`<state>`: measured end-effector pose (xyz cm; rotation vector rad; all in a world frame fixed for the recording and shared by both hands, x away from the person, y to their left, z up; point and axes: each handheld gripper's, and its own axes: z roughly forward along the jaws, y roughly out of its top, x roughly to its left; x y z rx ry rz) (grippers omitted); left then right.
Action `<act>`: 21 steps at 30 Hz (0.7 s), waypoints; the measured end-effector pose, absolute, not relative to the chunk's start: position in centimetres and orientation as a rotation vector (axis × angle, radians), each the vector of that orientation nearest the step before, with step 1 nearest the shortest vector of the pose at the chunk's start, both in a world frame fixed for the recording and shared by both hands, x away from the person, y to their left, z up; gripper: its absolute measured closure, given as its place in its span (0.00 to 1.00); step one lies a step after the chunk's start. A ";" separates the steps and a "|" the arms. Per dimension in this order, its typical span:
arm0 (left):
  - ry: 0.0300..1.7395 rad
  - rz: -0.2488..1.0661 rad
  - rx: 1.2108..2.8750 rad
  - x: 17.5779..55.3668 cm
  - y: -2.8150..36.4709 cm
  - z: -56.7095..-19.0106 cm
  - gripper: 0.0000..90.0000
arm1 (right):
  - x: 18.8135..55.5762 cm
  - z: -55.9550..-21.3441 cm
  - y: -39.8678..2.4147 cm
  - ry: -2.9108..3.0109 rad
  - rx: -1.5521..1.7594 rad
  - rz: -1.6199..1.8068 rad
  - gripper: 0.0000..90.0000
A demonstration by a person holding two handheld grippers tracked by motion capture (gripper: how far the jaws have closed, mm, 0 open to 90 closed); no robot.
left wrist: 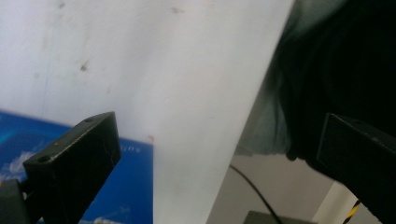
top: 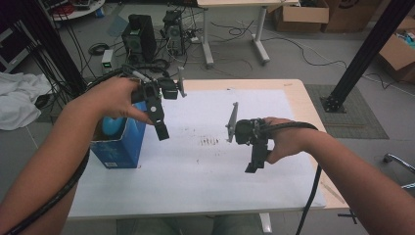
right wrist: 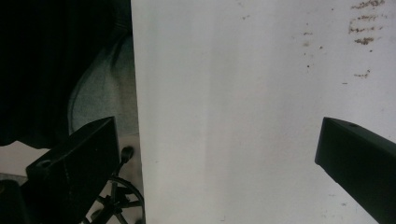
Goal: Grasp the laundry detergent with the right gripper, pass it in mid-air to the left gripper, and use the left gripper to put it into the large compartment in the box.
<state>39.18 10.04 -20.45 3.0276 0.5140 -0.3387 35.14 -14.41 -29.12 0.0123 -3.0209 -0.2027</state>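
Observation:
My left gripper hangs above the white sheet, just right of an open blue box that holds a light blue rounded object. In the left gripper view its jaws stand wide apart with nothing between them, and the blue box lies at the lower left. My right gripper is held over the sheet's right half, pointing down toward the near edge. Its jaws are also spread and empty over the white sheet.
Brown smudges mark the sheet's middle, and those smudges also appear in the right gripper view. The wooden table borders the sheet. Computers, cables and cardboard boxes lie on the floor behind. A chair base sits below the near edge.

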 end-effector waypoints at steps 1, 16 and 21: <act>0.452 -0.349 3.028 39.0 9.9 -20.5 0.00 | 35.2 -29.1 -14.5 -3.020 0.016 -0.202 0.00; 0.192 -0.405 3.041 37.7 8.3 -21.3 0.00 | 35.4 -29.1 -14.9 -3.019 0.005 -0.203 0.00; 0.160 -0.397 3.052 37.4 7.7 -21.4 0.00 | 35.5 -29.1 -14.9 -3.019 0.005 -0.203 0.00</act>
